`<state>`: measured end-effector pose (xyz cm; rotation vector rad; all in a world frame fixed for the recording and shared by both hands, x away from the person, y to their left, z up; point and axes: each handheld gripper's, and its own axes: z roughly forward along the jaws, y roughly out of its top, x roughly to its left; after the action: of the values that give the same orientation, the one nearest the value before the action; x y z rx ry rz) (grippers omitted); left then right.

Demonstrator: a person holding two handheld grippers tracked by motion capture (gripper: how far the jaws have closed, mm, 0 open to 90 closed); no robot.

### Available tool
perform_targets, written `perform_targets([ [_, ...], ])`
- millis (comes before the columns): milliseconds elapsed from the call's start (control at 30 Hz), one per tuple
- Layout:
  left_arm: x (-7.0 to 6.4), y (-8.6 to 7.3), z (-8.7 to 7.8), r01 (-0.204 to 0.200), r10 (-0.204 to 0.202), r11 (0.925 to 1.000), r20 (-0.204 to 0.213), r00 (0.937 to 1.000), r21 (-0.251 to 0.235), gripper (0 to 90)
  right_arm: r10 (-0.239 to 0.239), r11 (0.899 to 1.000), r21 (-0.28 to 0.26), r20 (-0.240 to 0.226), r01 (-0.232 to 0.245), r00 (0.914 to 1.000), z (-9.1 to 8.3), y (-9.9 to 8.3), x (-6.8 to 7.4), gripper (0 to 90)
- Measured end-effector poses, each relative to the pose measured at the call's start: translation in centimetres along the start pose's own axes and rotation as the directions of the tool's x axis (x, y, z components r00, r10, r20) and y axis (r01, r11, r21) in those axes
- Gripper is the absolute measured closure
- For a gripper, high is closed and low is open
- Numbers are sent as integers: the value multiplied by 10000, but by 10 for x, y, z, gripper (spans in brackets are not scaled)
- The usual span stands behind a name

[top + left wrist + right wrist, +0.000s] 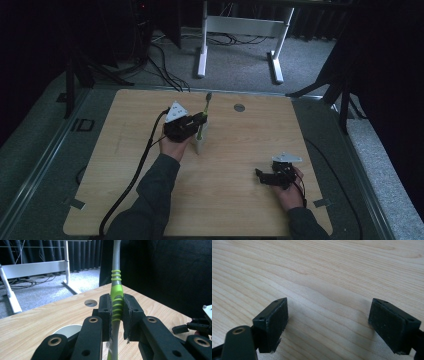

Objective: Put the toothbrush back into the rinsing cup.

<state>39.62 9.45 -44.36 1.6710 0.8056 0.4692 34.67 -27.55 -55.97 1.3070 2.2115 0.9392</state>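
Near the table (125,165) centre, left hand-held gripper (117,312) clamped on an upright green-and-grey toothbrush (116,293) standing in a white cup (199,143), right hand-held gripper (328,325) at four o'clock, jaws wide apart, low over bare wood

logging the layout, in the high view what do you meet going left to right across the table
left tool shut on the toothbrush that stands in the white cup → round hole in the tabletop → right tool, open
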Motion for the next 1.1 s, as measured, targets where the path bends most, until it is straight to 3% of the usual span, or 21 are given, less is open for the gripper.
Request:
perform_targets([
  [367,0,-2,1,2,-4,9998,124,9999,202,785,-1,10000,0,-4,1,10000,0,0,0,159],
  [1100,-3,-8,1,-379,363,9942,180,9992,1011,781,11,10000,1,-2,-11,10000,0,0,0,159],
])
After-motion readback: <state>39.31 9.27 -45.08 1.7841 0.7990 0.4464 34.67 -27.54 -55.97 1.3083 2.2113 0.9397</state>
